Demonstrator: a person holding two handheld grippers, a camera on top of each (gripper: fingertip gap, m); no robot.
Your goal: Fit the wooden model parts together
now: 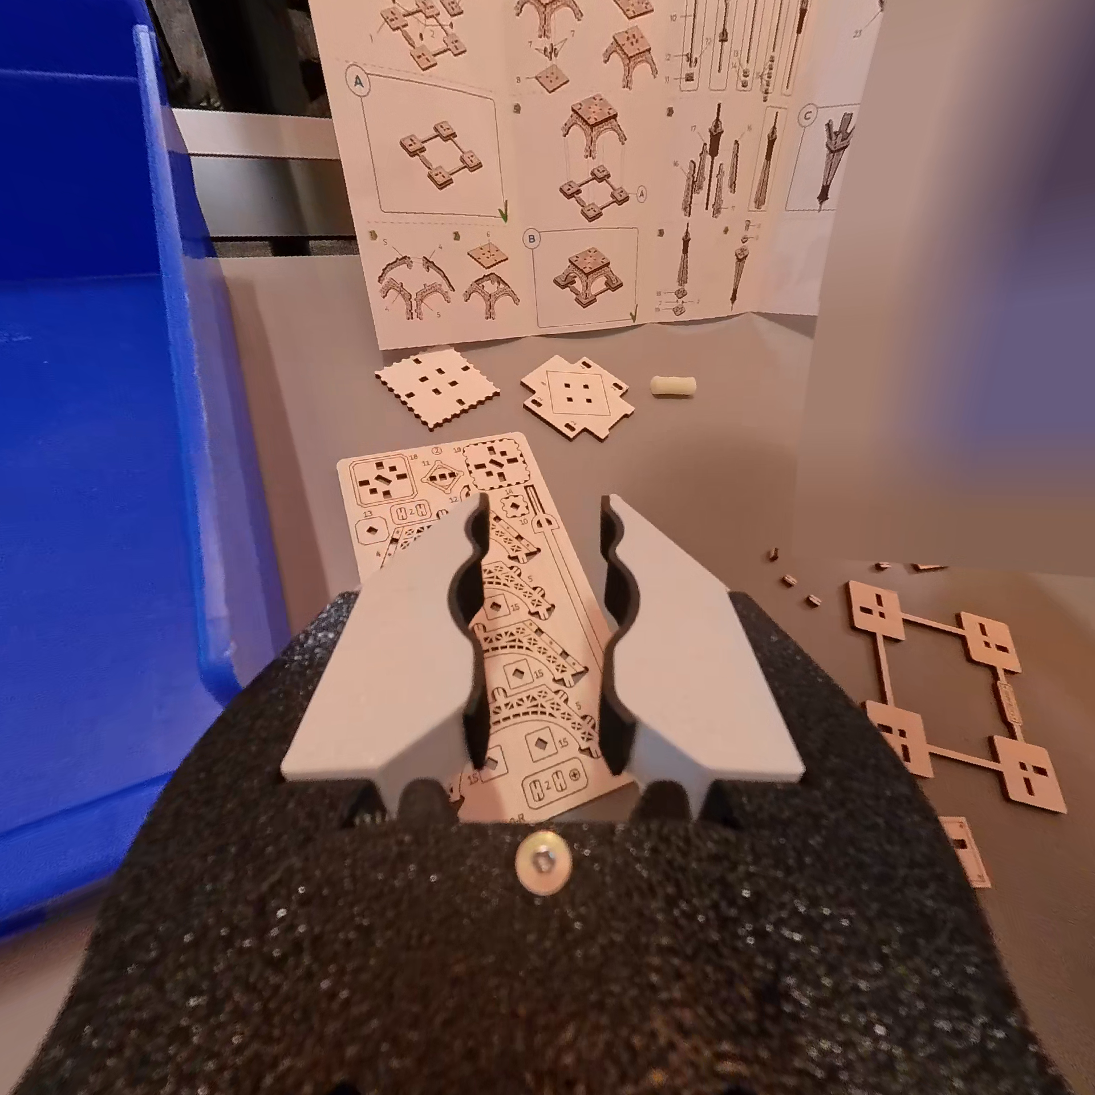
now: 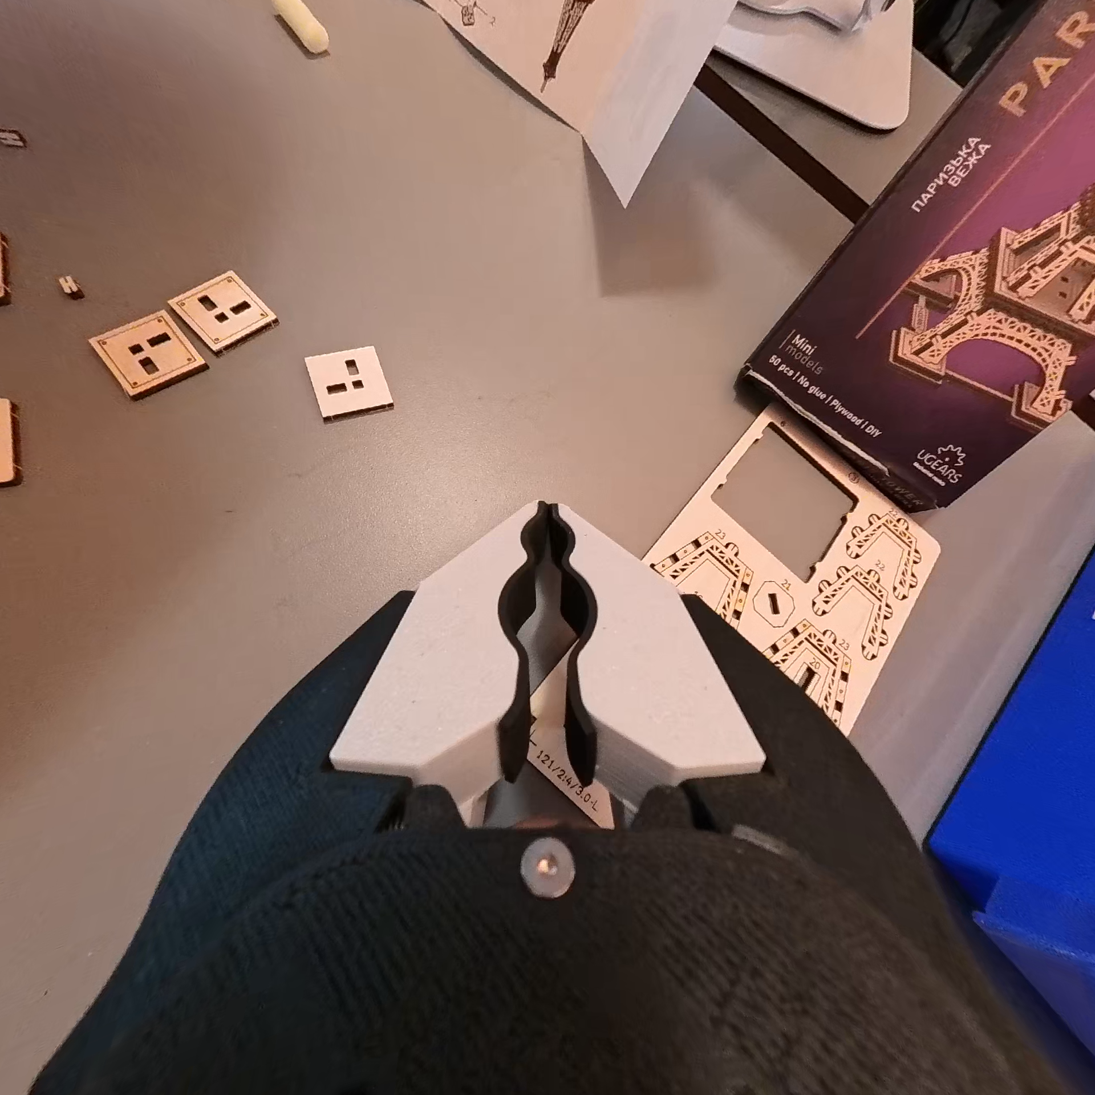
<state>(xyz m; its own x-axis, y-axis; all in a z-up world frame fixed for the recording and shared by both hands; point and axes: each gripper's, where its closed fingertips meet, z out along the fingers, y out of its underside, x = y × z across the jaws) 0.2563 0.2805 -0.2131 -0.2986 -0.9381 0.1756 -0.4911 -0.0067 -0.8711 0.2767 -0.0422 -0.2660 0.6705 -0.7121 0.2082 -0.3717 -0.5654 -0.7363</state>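
My left gripper (image 1: 545, 503) is open and empty, hovering over a plywood sheet (image 1: 533, 652) of uncut arch parts lying on the grey table. Beyond it lie two loose square plates with slots (image 1: 438, 385) (image 1: 578, 397). An assembled square base frame (image 1: 948, 681) with four corner pads lies to the right. My right gripper (image 2: 548, 511) is shut, tips touching, with nothing seen between them. It hangs above the edge of a second part sheet (image 2: 829, 592). Three small square tiles (image 2: 148, 354) (image 2: 224, 311) (image 2: 349, 382) lie to its far left.
A blue bin (image 1: 89, 415) stands close on the left, and another blue bin (image 2: 1037, 770) on the right. The instruction sheet (image 1: 592, 178) stands propped at the back. A pale wax stick (image 1: 672, 386) and tiny wooden bits (image 1: 788, 580) lie loose. The kit box (image 2: 948, 296) overlaps the second sheet. There is about 35 cm between the tips of the two grippers. The pale wax stick (image 1: 672, 386) sits 15 cm or so from the ends of my left fingers.
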